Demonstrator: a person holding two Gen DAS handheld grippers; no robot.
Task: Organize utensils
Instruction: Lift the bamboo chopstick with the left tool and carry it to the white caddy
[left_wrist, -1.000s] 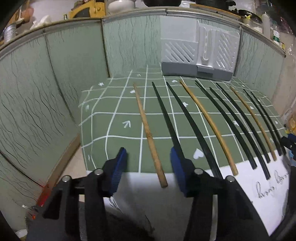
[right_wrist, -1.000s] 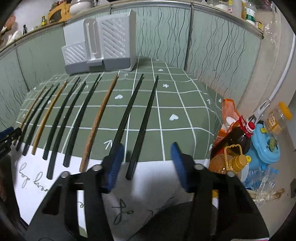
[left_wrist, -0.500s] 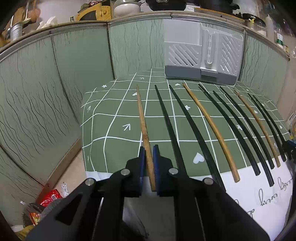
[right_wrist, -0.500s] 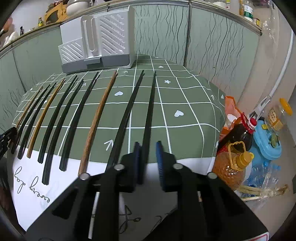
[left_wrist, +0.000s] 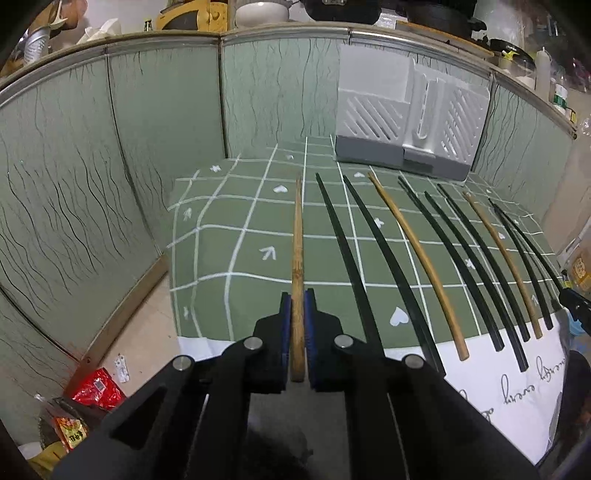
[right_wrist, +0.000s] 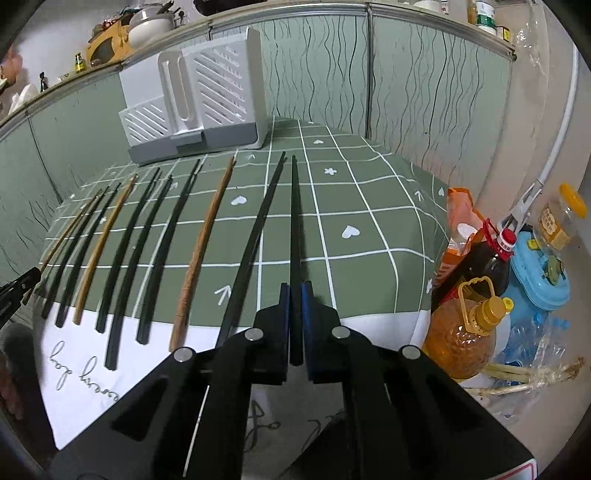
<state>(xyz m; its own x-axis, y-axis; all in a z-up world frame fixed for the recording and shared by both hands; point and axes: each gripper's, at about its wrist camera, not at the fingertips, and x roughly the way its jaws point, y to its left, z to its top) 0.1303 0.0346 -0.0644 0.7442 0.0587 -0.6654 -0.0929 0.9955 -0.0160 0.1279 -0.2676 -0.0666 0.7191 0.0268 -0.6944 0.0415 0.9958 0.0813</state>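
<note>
I am pinching the wooden chopstick (left_wrist: 297, 258) with the left gripper (left_wrist: 297, 332) and the black chopstick (right_wrist: 294, 236) with the right gripper (right_wrist: 294, 325), while the holder (left_wrist: 406, 122) at 12 o'clock is receiving nothing yet.

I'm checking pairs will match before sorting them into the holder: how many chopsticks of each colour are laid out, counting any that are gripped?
Black chopsticks: 7
Wooden chopsticks: 3
Total: 10
</note>
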